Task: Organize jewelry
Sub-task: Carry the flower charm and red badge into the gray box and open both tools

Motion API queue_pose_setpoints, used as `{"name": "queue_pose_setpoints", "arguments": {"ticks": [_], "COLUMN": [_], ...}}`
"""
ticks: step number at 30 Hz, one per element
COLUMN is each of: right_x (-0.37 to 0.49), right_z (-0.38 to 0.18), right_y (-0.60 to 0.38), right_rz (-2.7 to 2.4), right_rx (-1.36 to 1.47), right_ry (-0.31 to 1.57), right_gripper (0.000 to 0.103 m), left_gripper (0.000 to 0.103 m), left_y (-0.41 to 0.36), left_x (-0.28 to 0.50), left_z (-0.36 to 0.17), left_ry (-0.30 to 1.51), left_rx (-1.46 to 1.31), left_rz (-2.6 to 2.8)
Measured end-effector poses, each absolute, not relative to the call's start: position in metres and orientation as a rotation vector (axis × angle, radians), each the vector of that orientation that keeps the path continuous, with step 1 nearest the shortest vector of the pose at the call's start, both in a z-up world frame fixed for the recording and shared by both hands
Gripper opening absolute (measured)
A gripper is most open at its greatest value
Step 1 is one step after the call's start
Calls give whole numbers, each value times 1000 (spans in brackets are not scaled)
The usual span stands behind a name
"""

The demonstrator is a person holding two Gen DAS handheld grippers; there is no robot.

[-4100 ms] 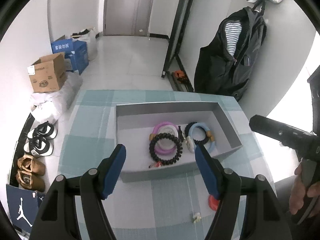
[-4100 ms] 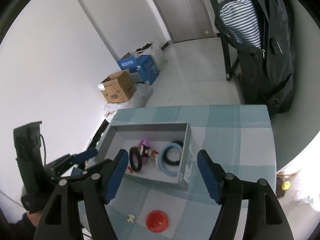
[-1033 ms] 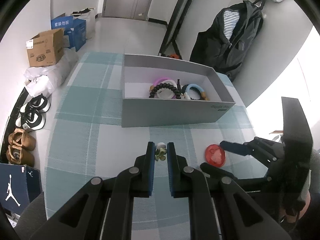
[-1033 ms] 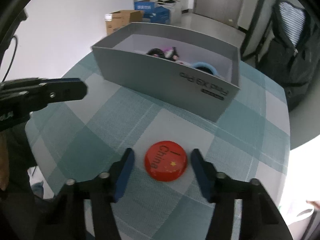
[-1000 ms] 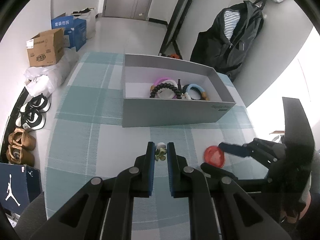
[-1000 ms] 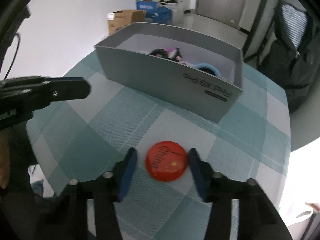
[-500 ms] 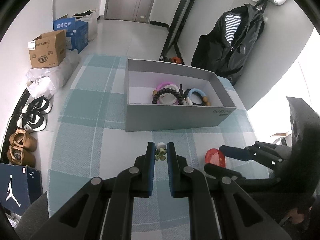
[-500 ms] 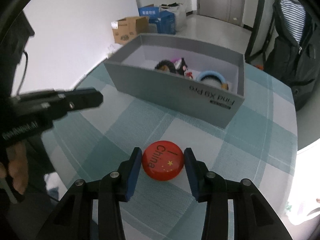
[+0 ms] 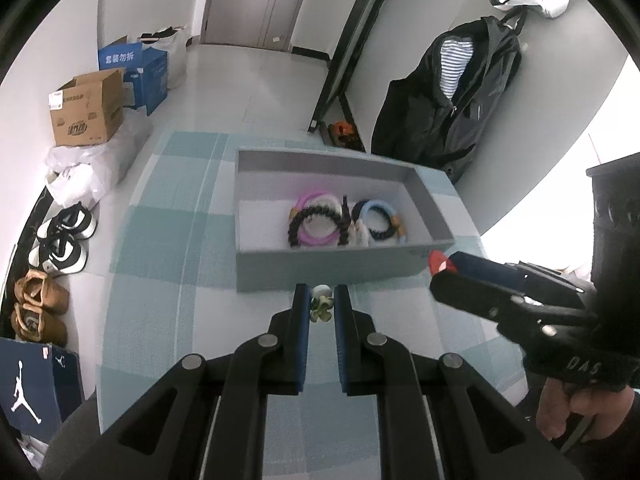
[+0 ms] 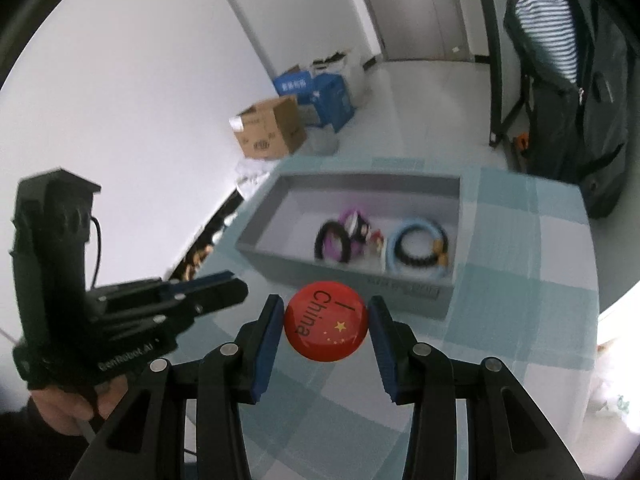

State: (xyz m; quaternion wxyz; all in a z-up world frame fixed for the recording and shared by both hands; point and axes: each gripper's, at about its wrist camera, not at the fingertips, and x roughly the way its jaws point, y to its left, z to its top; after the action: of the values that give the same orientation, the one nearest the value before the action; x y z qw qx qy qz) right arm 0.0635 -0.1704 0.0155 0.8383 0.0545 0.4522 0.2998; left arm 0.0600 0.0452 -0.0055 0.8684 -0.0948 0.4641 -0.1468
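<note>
My left gripper (image 9: 321,303) is shut on a small white and green flower piece (image 9: 321,302) and holds it above the table, just in front of the grey box (image 9: 332,269). My right gripper (image 10: 326,324) is shut on a round red China badge (image 10: 326,326), lifted above the table near the box's front wall (image 10: 360,282). The badge's edge also shows in the left wrist view (image 9: 438,263). Inside the box lie a black bead bracelet (image 9: 302,222), a pink ring (image 9: 320,236) and a blue ring (image 9: 378,212).
The table has a teal checked cloth (image 9: 168,248). On the floor at the left are shoes (image 9: 64,236), a cardboard box (image 9: 86,108) and a blue box (image 9: 134,66). A dark jacket (image 9: 456,92) hangs at the back right.
Both grippers have risen off the table with their pieces and moved toward the box. The right gripper has closed on the red badge and lifted it.
</note>
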Motion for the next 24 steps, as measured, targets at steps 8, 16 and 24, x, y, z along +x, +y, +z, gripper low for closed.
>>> {"name": "queue_pose_setpoints", "arguments": {"ticks": [8,16,24], "right_x": [88,116,134], "right_z": [35,37,32], "right_y": [-167,-170,-169], "right_rz": [666,641,615], "right_rx": [160,193,199], "right_ry": [914,907,913], "right_gripper": [42,42,42], "left_gripper": [8,8,8], "left_y": [52,45,40], "left_x": [80,103,125], "left_z": [1,4,-3], "left_ry": [975,988,1010], "left_rx": [-193,-182,-186], "left_rz": [-267,-285,-301]}}
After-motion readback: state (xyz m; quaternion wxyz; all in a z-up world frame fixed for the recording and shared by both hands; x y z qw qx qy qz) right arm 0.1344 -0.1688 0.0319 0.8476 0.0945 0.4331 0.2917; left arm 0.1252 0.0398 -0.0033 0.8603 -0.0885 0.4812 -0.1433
